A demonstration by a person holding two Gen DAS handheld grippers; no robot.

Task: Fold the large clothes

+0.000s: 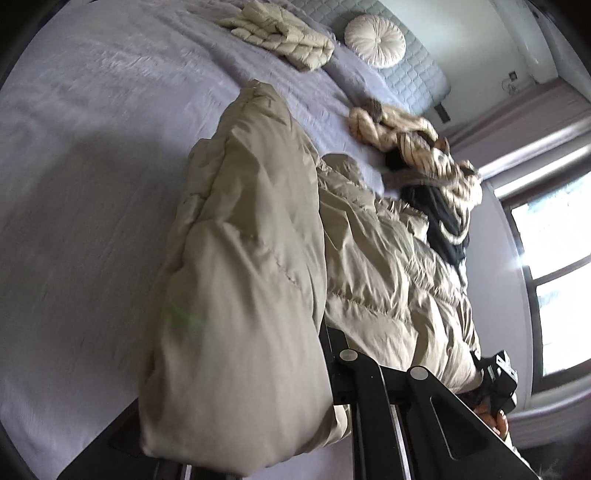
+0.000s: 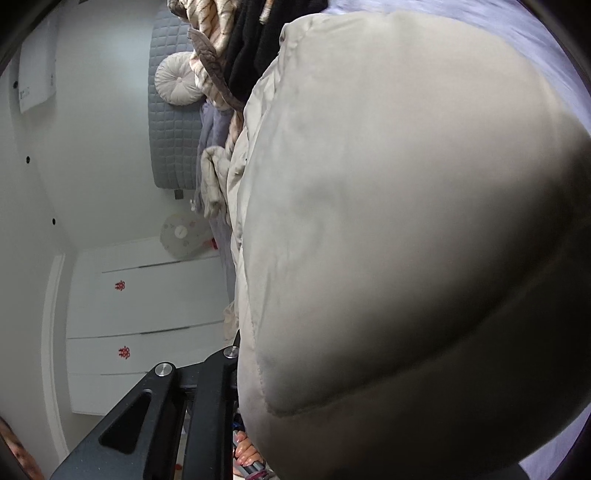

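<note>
Your bed (image 1: 92, 155) carries a beige puffer coat (image 1: 258, 258), a folded jacket (image 1: 280, 35), a clothes pile (image 1: 424, 155) and a round cushion (image 1: 375, 40).

Both tools are matte black with triangular cut-outs in their arms and round silver screws (image 1: 348, 355) at the pivots; bare toes (image 2: 246, 452) show at 6 o'clock.
</note>
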